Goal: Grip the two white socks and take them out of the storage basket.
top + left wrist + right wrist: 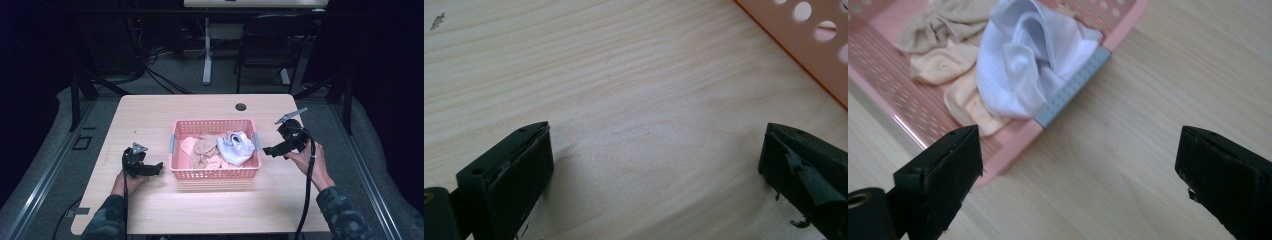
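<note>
My table [165,210] is a pale wood-grain top, and the pink basket [215,173] sits near its middle; I place everything else by that basket.

The basket is a shallow rectangular tray of salmon-pink plastic, its walls and floor pierced with rows of small holes, with a grey ridged grip [1074,86] set into the rim of each short side. Seen from above its long sides run left to right in front of me.

Inside it lies a heap of soft clothing. The beige pieces [204,149] are crumpled over the left and middle of the basket floor, in two tones: a duller tan one toward the far wall and paler peach ones nearer me. The white garment [236,148] is bunched at the right end of the basket, finely ribbed, folded in on itself, with one edge lapping up against the grey grip and the rim there.

My right gripper [274,149] hovers just beyond the right end of the basket, off the tabletop, and points in toward that grip. Its jaws stand spread wide apart with nothing between them; in the right gripper view the white garment lies ahead of the left jaw.

My left gripper [156,168] is low by the basket's left end, near its front corner, close to the pink wall but apart from it. Its jaws are also spread wide, bare wood between them, and the basket's holed wall [809,40] shows beyond the right jaw
</note>
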`<state>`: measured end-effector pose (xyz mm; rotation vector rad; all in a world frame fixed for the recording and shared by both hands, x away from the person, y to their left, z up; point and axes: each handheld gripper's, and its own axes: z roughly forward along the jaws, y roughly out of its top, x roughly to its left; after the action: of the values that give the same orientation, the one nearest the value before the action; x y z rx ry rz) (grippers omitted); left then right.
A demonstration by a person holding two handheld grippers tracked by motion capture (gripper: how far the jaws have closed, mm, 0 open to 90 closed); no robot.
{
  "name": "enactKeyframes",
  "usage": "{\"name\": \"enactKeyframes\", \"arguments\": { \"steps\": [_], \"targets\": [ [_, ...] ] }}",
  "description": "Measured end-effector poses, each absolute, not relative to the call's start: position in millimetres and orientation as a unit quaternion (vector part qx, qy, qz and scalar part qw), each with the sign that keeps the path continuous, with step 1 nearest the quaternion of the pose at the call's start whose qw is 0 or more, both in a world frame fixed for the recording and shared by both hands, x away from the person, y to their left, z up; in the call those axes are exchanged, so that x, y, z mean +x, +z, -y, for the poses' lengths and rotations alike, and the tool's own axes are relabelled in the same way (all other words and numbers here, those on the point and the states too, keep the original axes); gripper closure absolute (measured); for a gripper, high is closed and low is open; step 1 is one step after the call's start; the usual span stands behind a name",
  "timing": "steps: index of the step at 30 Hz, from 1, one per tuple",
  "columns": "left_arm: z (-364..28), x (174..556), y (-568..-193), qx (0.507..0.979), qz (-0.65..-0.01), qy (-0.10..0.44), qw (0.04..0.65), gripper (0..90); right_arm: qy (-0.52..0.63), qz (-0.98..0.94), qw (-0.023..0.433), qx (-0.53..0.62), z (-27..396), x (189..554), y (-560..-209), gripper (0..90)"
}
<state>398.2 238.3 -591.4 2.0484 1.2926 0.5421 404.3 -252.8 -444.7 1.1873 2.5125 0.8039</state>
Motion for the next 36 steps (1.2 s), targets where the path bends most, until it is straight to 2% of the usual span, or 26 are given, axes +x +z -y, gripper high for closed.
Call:
{"name": "enactKeyframes", "arguments": {
  "steps": [3,4,9,15,20,21,26,27,29,36],
  "targets": [
    [-238.4,398.2,-591.4,0.781,-0.492,0.207,0.324,1.0,0.271,-0.867,0.122,0.400,244.8,407.9,-439.7,5.6],
    [-238.5,398.2,-591.3,0.781,-0.492,0.208,0.324,0.9,0.269,-0.871,0.122,0.393,235.7,412.4,-435.4,8.5],
    [-238.4,398.2,-591.4,0.781,-0.492,0.207,0.324,0.9,0.274,-0.872,0.129,0.385,218.9,421.9,-428.8,9.5],
    [-238.5,398.3,-591.3,0.781,-0.492,0.208,0.324,0.9,0.266,-0.880,0.115,0.377,194.8,438.6,-427.4,10.3],
    [-238.4,398.2,-591.4,0.781,-0.492,0.207,0.324,0.9,0.257,-0.883,0.105,0.377,176.5,447.2,-433.7,16.2],
    [-238.4,398.2,-591.4,0.781,-0.492,0.207,0.324,0.9,0.254,-0.885,0.105,0.375,174.3,449.0,-434.9,17.8],
    [-238.5,398.2,-591.3,0.782,-0.491,0.208,0.324,0.9,0.213,-0.888,0.104,0.395,155.8,466.5,-452.1,38.3],
    [-238.3,398.0,-591.3,0.782,-0.492,0.206,0.324,0.9,0.213,-0.888,0.104,0.395,155.8,466.5,-452.1,38.3],
    [-238.3,398.0,-591.3,0.782,-0.492,0.206,0.324,0.9,0.199,-0.888,0.105,0.400,152.2,472.4,-458.6,45.1],
    [-238.4,398.0,-591.4,0.782,-0.492,0.206,0.324,0.9,0.156,-0.895,0.097,0.407,144.7,486.0,-477.2,58.0]
  ]
}}
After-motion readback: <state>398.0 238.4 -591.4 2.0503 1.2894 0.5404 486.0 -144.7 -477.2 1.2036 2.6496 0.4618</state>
